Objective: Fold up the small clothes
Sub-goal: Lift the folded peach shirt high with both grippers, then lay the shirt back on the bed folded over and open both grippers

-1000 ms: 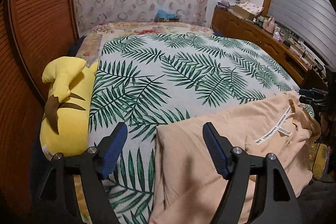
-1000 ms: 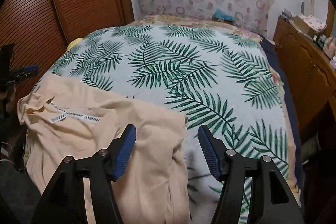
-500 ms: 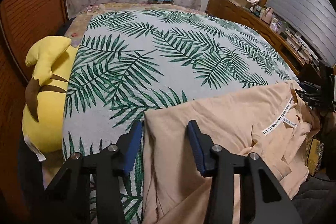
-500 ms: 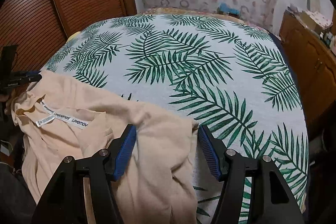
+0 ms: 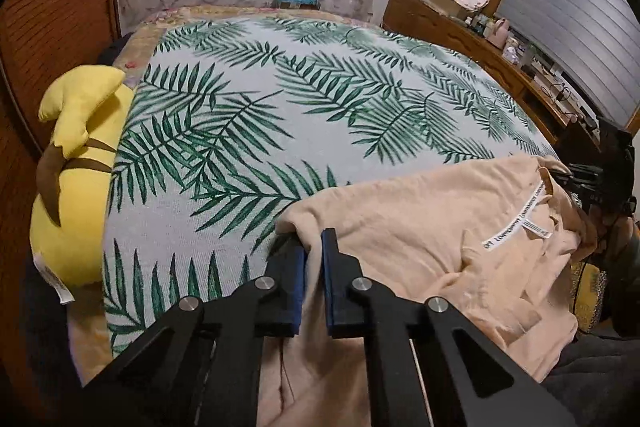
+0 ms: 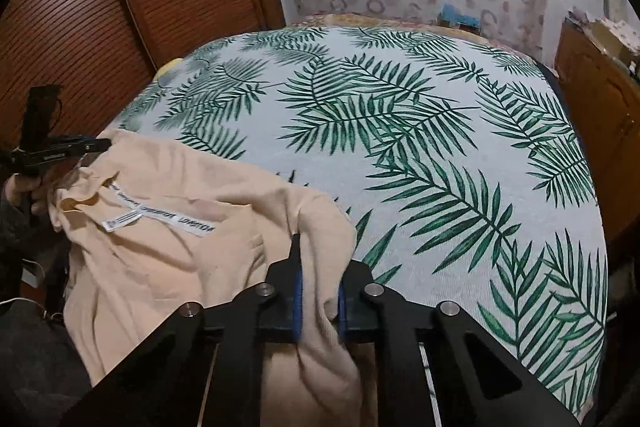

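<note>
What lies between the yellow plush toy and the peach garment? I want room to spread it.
In the left wrist view, only leaf-print bedspread separates the yellow plush toy from the peach garment.

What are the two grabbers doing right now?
Left gripper: closed on the peach garment.
Right gripper: closed on the same garment.

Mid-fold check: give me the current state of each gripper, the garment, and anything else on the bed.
Left gripper: shut on the beige garment's left corner.
Right gripper: shut on its right corner.
Beige garment: rumpled, unfolded, white label showing, draped over the bed's near edge.
Leaf-print bedspread: spread flat.
Yellow plush toy: lying along the bed's left edge.
</note>
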{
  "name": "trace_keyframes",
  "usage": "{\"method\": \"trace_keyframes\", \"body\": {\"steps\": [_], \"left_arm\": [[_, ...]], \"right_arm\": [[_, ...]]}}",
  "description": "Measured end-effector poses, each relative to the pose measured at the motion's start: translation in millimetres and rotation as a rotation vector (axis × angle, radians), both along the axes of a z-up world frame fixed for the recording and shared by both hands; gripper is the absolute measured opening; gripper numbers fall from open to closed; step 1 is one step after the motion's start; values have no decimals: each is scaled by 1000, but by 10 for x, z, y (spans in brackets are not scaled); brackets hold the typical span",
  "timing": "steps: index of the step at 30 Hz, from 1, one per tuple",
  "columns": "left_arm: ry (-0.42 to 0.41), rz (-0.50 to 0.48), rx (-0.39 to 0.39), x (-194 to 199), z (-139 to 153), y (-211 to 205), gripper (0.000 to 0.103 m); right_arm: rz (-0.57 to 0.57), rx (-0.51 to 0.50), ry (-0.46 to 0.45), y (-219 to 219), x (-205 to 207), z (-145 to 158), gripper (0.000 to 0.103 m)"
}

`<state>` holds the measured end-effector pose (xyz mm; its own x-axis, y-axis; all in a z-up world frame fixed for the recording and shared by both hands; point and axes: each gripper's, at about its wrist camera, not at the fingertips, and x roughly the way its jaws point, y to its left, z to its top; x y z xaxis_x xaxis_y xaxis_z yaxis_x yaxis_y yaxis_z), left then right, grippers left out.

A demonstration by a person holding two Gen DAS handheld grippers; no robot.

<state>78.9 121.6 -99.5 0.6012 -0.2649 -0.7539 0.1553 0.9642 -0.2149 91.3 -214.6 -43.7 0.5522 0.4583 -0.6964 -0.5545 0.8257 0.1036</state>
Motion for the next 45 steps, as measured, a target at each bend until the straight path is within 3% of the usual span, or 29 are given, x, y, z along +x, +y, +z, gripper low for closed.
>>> {"method": "trace_keyframes", "body": {"steps": [6, 14, 22, 34, 41, 45], "left_arm": [[-169, 36, -41, -395, 527, -9, 8], [-390, 11, -79, -1065, 1266, -108, 8], [-556, 46, -83, -1378, 1774, -116, 8], [-729, 42, -36, -1420, 2416, -150, 8], [-810, 49, 36, -1222, 2798, -140, 8], [-814, 49, 86, -845, 2984, -165, 8]], "right_arm": [[-15, 62, -92, -139, -356, 284, 10], [-25, 188, -247, -485, -1081, 855, 10], [-47, 262, -409, -925, -1664, 1400, 10], [-14, 240, -617, -1090, -2257, 1921, 10], [-4, 205, -723, -996, -2229, 2041, 10], [-22, 171, -762, -873, -2043, 2113, 10]]}}
